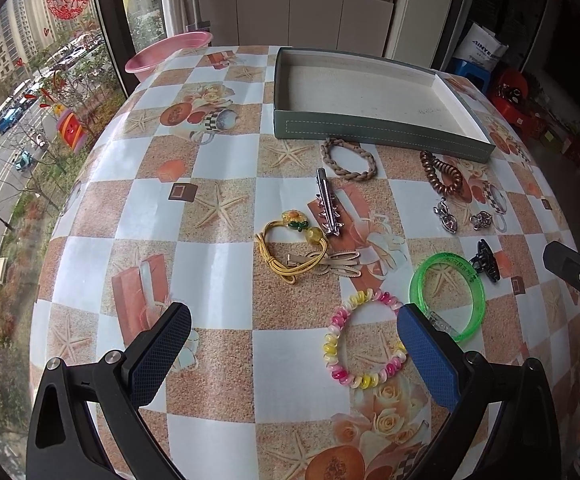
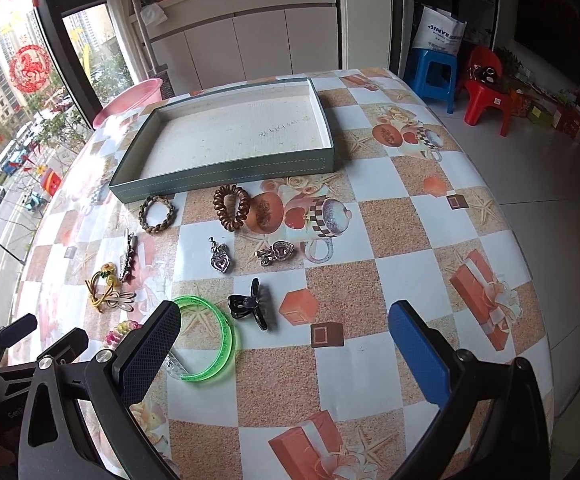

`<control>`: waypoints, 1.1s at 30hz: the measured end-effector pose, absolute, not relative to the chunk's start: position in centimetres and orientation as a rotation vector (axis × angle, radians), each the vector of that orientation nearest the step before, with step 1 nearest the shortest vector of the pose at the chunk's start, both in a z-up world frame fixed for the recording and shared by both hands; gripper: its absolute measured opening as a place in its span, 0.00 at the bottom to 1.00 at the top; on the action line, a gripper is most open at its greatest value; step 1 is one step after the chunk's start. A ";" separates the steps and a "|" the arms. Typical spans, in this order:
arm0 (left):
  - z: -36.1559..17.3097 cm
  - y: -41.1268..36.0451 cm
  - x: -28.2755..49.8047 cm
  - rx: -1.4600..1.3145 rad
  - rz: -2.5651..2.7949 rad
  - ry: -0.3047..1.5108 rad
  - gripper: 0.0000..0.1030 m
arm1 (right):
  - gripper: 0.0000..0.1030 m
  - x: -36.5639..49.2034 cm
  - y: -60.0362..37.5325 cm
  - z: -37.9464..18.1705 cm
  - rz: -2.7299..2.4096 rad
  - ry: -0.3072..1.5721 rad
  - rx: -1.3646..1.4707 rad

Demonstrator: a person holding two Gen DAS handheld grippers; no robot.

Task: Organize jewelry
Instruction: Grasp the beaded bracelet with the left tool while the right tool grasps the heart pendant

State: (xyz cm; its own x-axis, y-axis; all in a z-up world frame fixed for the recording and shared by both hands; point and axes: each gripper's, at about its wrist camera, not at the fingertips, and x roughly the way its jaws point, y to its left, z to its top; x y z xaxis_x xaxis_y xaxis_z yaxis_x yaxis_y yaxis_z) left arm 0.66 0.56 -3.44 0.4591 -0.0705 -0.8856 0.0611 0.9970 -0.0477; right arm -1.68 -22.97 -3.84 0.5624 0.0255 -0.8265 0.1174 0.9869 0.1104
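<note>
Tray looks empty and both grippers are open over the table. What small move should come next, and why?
Probably lower the right gripper toward the black claw clip, which lies just ahead between its open fingers. The tray holds nothing yet, and every piece, like the green bangle, lies loose on the table. The left gripper hovers open by the pink-and-yellow coil bracelet.

Soft daylight from the left window (image 1: pixel 30 80) — sharp centre, strong fisheye bending.
</note>
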 end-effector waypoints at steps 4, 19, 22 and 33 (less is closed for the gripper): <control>-4.5 0.4 1.2 -0.002 -0.102 1.142 1.00 | 1.00 -0.7 -23.2 -4.8 -0.039 1.061 0.158; -6.6 -0.8 2.5 0.041 -0.135 1.220 1.00 | 1.00 5.6 -23.9 -6.7 -0.030 1.197 0.135; -7.1 -1.2 2.8 0.059 -0.138 1.239 1.00 | 0.99 7.1 -23.8 -7.4 -0.013 1.222 0.123; -7.1 -2.8 3.0 0.122 -0.169 1.239 0.75 | 0.63 10.2 -22.0 -10.0 0.026 1.314 0.041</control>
